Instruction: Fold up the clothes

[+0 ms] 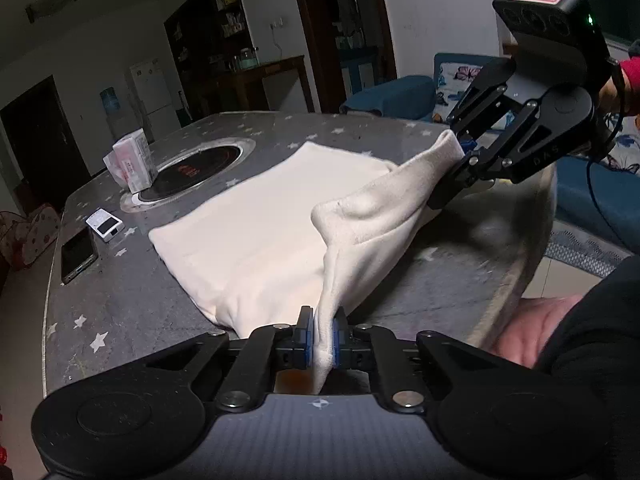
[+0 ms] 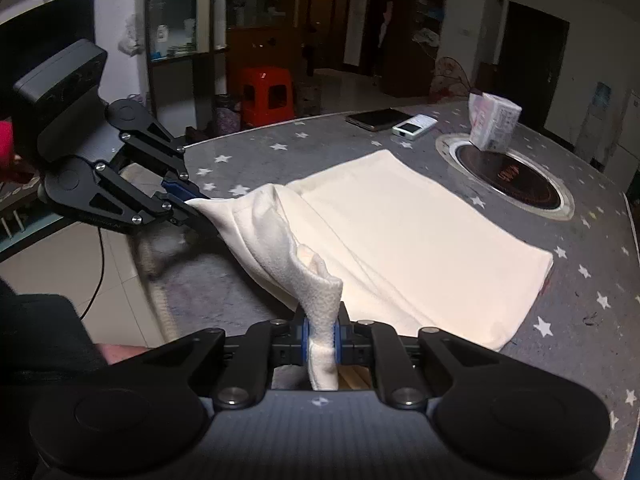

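A: The cream garment (image 1: 260, 220) lay flat across the grey star-patterned table (image 1: 132, 304), most of it already folded into a neat oblong, with its near edge lifted off the surface.

B: And who had it?

A: Both. The left gripper (image 1: 320, 332) was pinched tight on one corner of that edge, cloth bunched between its blue pads (image 1: 305, 328). The right gripper (image 2: 320, 332) was clamped on the other corner, a thick wad of fabric standing up between its jaws.

B: What could have spoiled the fold?

A: I judged the grips uneven: the right held a rolled lump, the left a thin strip. If one hand had led, the edge would probably have landed skewed, or the thin bite slipped out.

B: Anything near it?

A: A tissue pack (image 2: 494, 126) stood on the rim of the round hob (image 2: 508, 182) just past the garment's far end, and a phone (image 1: 78, 254) and small white device (image 1: 105, 224) lay beside it. A long sweep might have dragged cloth into them. The near table edge was close too; slack could have slid off.
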The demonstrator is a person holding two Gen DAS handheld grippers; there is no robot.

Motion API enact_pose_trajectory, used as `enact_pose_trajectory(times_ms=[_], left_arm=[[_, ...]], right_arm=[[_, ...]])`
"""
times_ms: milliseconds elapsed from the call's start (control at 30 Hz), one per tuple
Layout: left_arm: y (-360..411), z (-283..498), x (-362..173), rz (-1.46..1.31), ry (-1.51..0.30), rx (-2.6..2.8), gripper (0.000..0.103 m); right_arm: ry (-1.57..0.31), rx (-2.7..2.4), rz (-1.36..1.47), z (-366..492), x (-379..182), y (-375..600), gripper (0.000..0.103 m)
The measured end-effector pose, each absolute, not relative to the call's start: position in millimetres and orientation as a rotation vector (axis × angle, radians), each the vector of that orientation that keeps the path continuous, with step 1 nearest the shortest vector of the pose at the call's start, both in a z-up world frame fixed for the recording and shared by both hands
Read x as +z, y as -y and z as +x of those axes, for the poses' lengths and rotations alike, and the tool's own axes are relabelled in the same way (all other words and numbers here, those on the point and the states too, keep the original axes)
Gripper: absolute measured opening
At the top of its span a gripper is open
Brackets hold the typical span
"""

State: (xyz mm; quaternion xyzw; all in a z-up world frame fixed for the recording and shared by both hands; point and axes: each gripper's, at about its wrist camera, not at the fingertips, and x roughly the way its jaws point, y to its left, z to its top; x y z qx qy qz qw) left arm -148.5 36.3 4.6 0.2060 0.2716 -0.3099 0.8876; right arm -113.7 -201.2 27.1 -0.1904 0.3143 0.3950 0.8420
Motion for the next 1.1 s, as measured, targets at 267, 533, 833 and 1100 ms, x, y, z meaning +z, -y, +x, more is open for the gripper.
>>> enact_pose_trajectory(times_ms=[267,533,833,1100], left_arm=[[-48.3,-190.9,36.8,0.347,-0.558,-0.648,0.010],[-43.3,-159.9,58.6,0.353,-0.513,-0.613,0.010],[-33.4,-67.6,57.8,0.355,-0.550,-0.574,0.010],[-26.7,12.0,24.4,0.304,-0.680,-0.507,0.010]], right_arm=[[-0.661,0.928,-0.410,-152.6,60.4,208.2,0.010],[-0.649,0.890,-0.366,-125.1,86.5,209.2,0.009],[-0.698,0.810,-0.300,-39.0,86.6,212.3,0.009],[-0.781,0.747,-0.226,33.1,50.3,208.2,0.009]])
